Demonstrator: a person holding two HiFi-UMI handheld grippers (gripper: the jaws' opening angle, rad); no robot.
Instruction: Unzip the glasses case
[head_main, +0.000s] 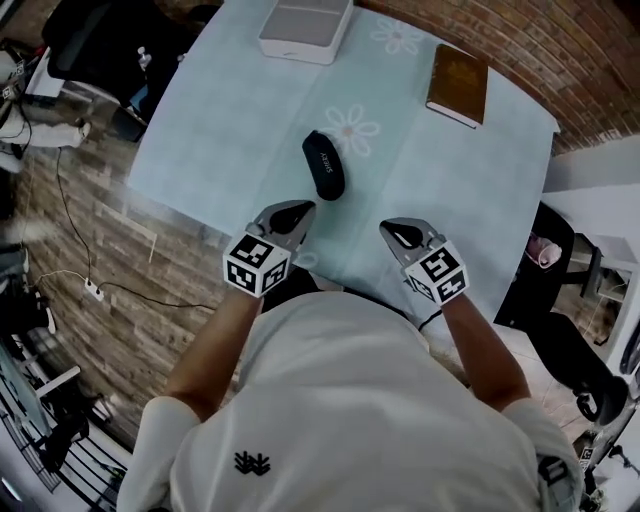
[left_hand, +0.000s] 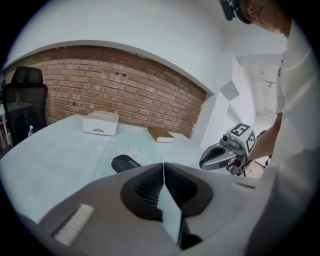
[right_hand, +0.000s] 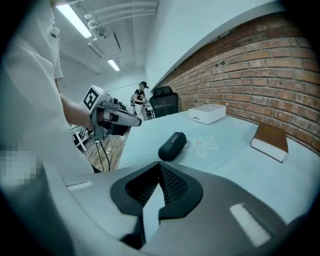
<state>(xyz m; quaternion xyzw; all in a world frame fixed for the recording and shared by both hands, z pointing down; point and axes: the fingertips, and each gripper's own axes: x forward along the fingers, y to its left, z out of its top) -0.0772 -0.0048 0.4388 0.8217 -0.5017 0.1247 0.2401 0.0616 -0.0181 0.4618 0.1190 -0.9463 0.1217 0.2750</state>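
A black zipped glasses case lies on the pale blue tablecloth, near a printed daisy. It also shows in the left gripper view as the glasses case and in the right gripper view as the glasses case. My left gripper hovers just short of the case's near end, jaws shut with nothing between them. My right gripper is held off to the case's right, near the table's front edge, also shut and empty. Neither touches the case.
A white box sits at the table's far edge and a brown book at the far right. A brick wall runs behind the table. Black chairs stand at the left, cables lie on the floor.
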